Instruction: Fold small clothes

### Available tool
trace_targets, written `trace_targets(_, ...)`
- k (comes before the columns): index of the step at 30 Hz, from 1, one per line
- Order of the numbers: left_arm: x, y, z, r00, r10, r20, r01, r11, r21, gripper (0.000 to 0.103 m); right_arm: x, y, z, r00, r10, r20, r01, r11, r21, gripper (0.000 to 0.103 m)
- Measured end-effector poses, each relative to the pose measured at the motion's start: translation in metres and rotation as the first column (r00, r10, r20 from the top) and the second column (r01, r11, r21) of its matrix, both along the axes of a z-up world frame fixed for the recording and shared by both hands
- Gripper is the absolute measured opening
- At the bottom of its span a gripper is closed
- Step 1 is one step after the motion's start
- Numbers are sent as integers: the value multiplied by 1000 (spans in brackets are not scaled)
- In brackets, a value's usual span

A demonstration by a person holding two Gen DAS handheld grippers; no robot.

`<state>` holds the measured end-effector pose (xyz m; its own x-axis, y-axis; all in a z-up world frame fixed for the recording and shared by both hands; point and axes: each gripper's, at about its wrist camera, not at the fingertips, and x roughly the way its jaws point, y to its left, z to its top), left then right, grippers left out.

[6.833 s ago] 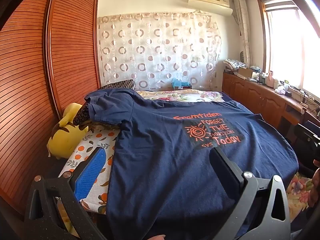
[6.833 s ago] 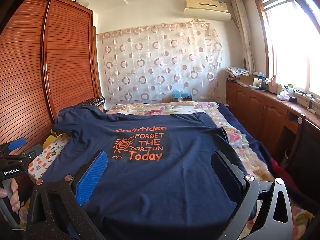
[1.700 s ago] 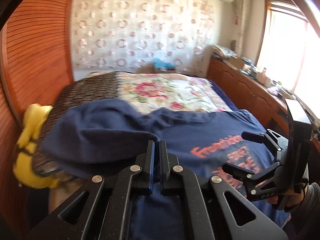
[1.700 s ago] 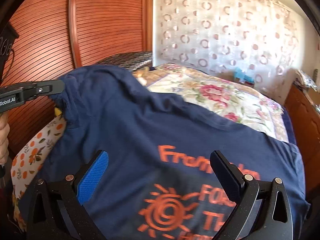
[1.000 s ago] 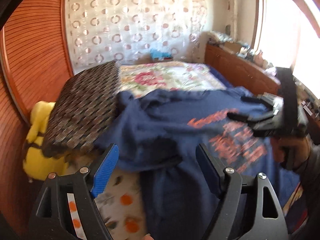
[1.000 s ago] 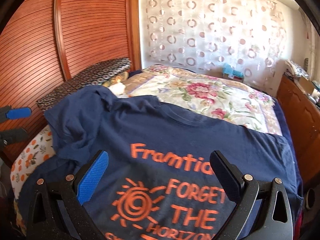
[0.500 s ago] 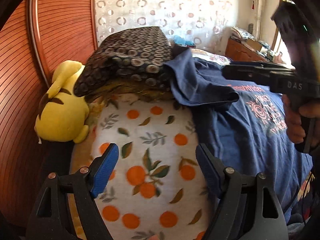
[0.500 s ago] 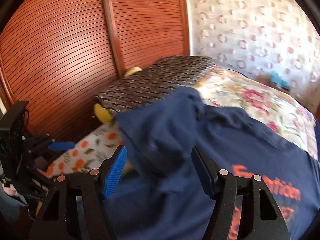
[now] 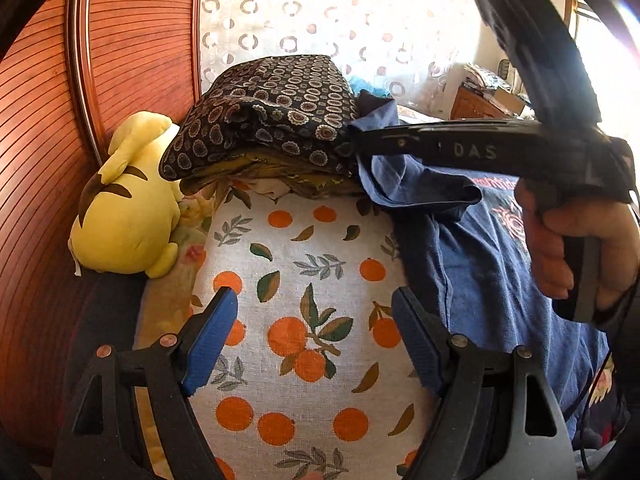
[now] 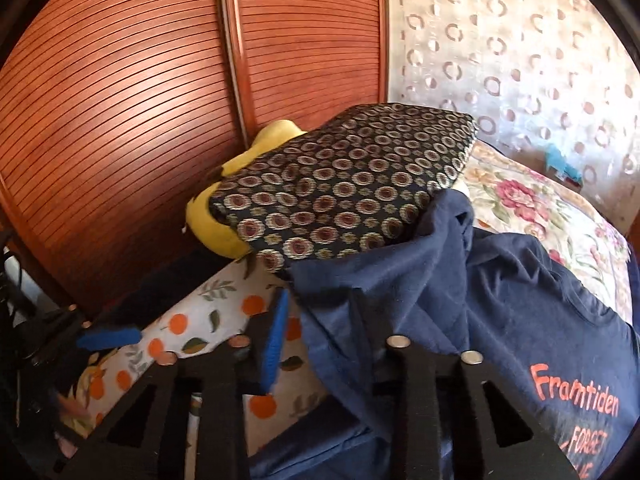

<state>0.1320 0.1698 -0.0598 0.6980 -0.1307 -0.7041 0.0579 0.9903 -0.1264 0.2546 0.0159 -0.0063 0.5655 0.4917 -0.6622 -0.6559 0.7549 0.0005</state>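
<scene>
A navy T-shirt [image 9: 480, 272] with orange print lies spread on the bed. Its left sleeve [image 10: 360, 276] is bunched against a dark patterned cushion [image 10: 348, 184]. My right gripper [image 10: 320, 308] has its jaws closing on that sleeve, with the cloth between the blue pad [image 10: 274, 340] and the far finger. In the left wrist view the right gripper [image 9: 356, 142] reaches across from the right, held by a hand [image 9: 580, 240], its tip at the sleeve [image 9: 416, 188]. My left gripper [image 9: 308, 300] is open over the orange-print sheet [image 9: 304, 240] and holds nothing.
A yellow plush toy [image 9: 124, 216] sits left of the cushion [image 9: 280, 112], against slatted wooden wardrobe doors [image 10: 120, 120]. A floral bedspread [image 10: 540, 208] covers the far bed, and a circle-patterned curtain [image 10: 500, 60] hangs behind it. My left gripper's blue pad [image 10: 108, 336] shows at the left.
My right gripper has swung left from the shirt's chest to the sleeve by the cushion, and its jaws have narrowed around the cloth. My left gripper left the shirt, then stayed over the sheet.
</scene>
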Motion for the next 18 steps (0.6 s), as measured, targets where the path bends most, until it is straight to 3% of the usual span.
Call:
trace_targets(2,1,-2,0,1000,-3,1,3,1000,-2,80,8,5,-3,1000,2,-3,-2,1000,5,4)
trace_targets(9,2,-9,-1,1000,-15,2,15,1000,-9,80,12,-11,12,1000,-9,27,8,999,47,2)
trace_targets(18,7,-27,9,998,-49,25,50,999,-17,80,24,-94,29,988,-130,78,127,991,42,2)
